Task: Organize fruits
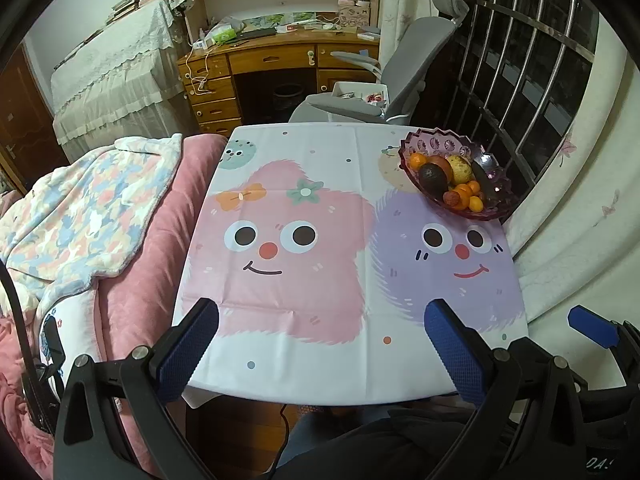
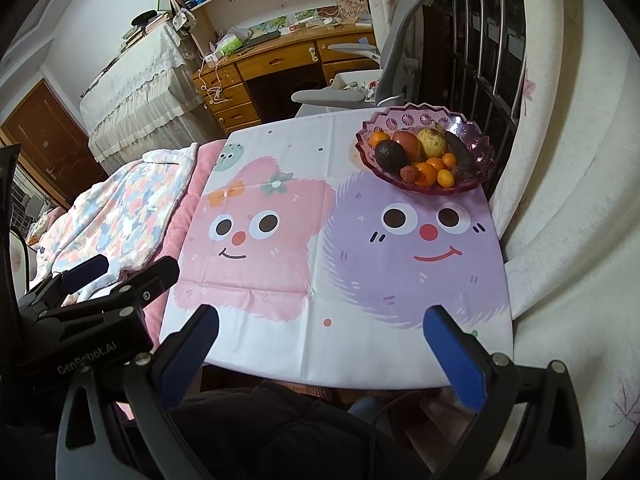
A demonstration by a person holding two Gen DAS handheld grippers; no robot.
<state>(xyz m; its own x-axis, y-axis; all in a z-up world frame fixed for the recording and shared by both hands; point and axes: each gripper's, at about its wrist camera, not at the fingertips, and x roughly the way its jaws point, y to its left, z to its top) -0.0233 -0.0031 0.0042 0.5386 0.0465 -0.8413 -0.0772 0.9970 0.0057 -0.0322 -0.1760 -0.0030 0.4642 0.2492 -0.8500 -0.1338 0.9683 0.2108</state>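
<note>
A purple glass fruit bowl [image 1: 496, 196] [image 2: 480, 148] stands at the far right corner of the table. It holds an avocado [image 1: 433, 179] [image 2: 391, 156], oranges [image 1: 464, 193] [image 2: 426, 173], a red apple [image 2: 407, 141], a yellow-green fruit [image 1: 460, 168] [image 2: 432, 142] and small fruits. My left gripper [image 1: 322, 312] is open and empty above the table's near edge. My right gripper [image 2: 322, 318] is open and empty, also at the near edge. Each gripper shows in the other's view: the right one [image 1: 592, 326], the left one [image 2: 92, 276].
The table carries a cloth [image 1: 320, 240] [image 2: 320, 240] printed with pink and purple cartoon faces. A bed with a pink quilt [image 1: 132, 280] adjoins the table's left side. A curtain [image 1: 580, 220] hangs on the right. A grey chair [image 1: 400, 72] and wooden desk stand behind.
</note>
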